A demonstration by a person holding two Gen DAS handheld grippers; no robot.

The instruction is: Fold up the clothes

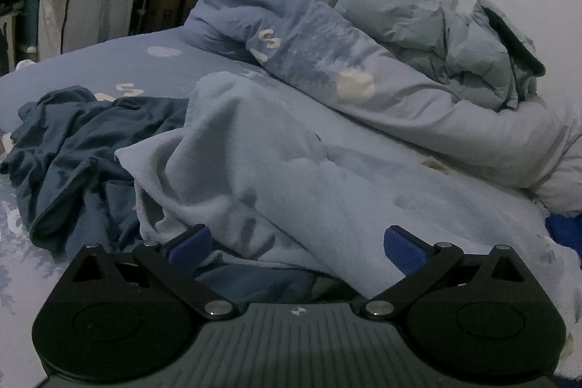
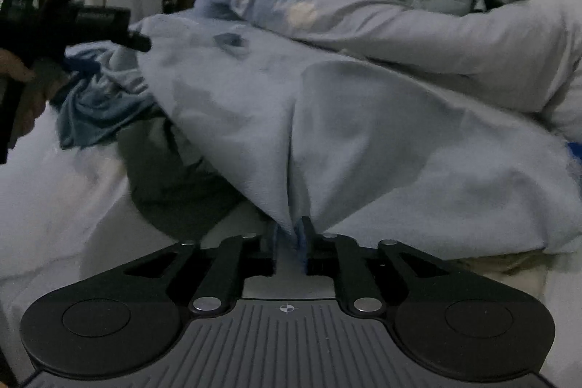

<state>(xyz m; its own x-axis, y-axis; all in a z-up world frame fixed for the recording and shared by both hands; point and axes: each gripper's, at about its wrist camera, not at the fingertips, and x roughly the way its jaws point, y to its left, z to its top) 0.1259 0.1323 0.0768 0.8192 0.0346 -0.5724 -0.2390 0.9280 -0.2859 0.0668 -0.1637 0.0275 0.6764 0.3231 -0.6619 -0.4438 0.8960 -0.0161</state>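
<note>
**Right wrist view: a pinch on the pale garment, the spread not yet made**

Right wrist view shows the right gripper [image 2: 290, 239] clenched on a bunched edge of the pale blue, soft fleecy garment [image 2: 363, 133] — the cloth funnels down into a tight pleat between the two black fingers, and from there it fans out over the bed. The left gripper [image 2: 138, 40] appears at the far left of that view, held in a person's hand [image 2: 16, 71], near the garment's far edge and above the crumpled dark teal garment [image 2: 98, 111].

From the left wrist view, the left gripper [image 1: 294, 242] stands released, its blue-padded fingers [image 1: 189, 244] wide apart with nothing pressed between them; the pale garment [image 1: 276, 170] lies just ahead of them, heaped over the blue printed bed sheet [image 1: 109, 60], with the dark teal garment [image 1: 83, 148] to its left and the rumpled blue-and-white duvet [image 1: 363, 90] behind.

The step in hand looks like the opening one — picking up and laying out the pale garment before any fold. The next move probably calls for the left gripper to find a matching edge or corner and close on it, so that both hands can draw the cloth flat, clear of the dark garment.
</note>
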